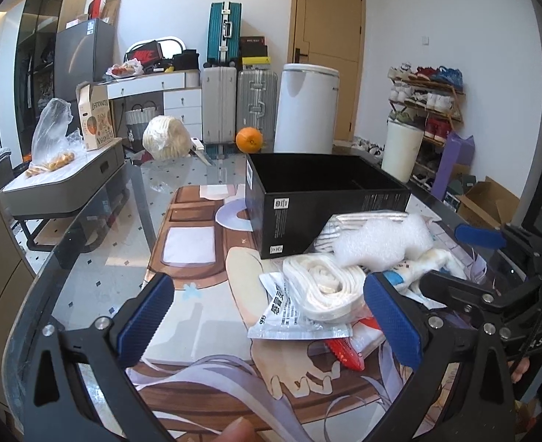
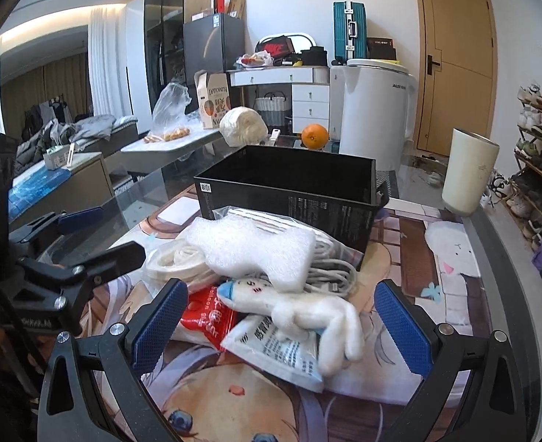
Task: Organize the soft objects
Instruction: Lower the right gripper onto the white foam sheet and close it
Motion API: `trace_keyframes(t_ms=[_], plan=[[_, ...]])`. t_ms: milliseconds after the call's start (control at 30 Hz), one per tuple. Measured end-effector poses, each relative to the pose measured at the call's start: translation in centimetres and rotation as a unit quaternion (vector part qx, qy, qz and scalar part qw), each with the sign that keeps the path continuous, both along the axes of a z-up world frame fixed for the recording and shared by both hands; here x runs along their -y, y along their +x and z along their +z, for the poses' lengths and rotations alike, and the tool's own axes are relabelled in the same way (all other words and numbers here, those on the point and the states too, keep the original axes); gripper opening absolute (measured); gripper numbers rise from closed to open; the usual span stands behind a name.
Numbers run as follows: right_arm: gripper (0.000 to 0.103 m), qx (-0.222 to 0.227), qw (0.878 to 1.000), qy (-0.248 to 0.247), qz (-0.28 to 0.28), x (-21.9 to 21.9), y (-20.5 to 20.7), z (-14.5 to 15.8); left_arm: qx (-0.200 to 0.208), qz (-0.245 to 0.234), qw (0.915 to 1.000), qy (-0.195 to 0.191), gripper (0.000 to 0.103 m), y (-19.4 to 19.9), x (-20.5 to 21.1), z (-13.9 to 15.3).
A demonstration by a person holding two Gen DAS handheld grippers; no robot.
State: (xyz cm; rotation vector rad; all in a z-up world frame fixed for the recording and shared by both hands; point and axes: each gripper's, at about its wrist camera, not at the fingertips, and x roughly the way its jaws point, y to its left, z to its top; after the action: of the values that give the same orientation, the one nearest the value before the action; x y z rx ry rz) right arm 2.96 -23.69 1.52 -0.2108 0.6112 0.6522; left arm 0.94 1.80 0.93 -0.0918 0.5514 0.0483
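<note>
Nearest the right wrist camera, the right gripper [image 2: 278, 326] hangs with its blue pads spread wide, holding nothing, low over a pile of soft things on the printed table mat [image 2: 436, 294]. Between its fingers lies a white plush toy [image 2: 307, 309] across a white printed packet [image 2: 282, 350], with a red packet [image 2: 206, 313] just to the left. The left gripper [image 1: 271, 313] is likewise released and empty, hovering over the mat's bare part at the pile's left side; its right pad sits just beside a roll of white strap [image 1: 322, 287] resting on the white packet.

Behind these a white foam piece [image 2: 256, 250] lies on top of a clear bag of white cable [image 2: 329, 265]. Directly behind the pile, touching the bag, stands an open black box [image 2: 289, 188], its near wall rising between the pile and its hollow.

Farther along the glass table [image 1: 105, 228] sit an orange [image 2: 314, 136], a wrapped pale round bundle [image 2: 243, 127] and a cream tumbler [image 2: 468, 173] at the right edge. Beyond are suitcases [image 1: 234, 103], a white cylindrical appliance [image 1: 307, 107], a shoe rack [image 1: 425, 107] and a wooden door [image 2: 455, 62].
</note>
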Motion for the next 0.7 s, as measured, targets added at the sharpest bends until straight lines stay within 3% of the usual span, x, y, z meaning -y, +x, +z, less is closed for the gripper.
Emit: trace_keyframes(t_ms=[700], plan=[[0.102, -0.014, 0.999, -0.043, 0.003, -3.4, 2.3, -0.3, -0.017, 0.002, 0.9996, -0.022, 0.103, 0.1, -1.7, -0.6]])
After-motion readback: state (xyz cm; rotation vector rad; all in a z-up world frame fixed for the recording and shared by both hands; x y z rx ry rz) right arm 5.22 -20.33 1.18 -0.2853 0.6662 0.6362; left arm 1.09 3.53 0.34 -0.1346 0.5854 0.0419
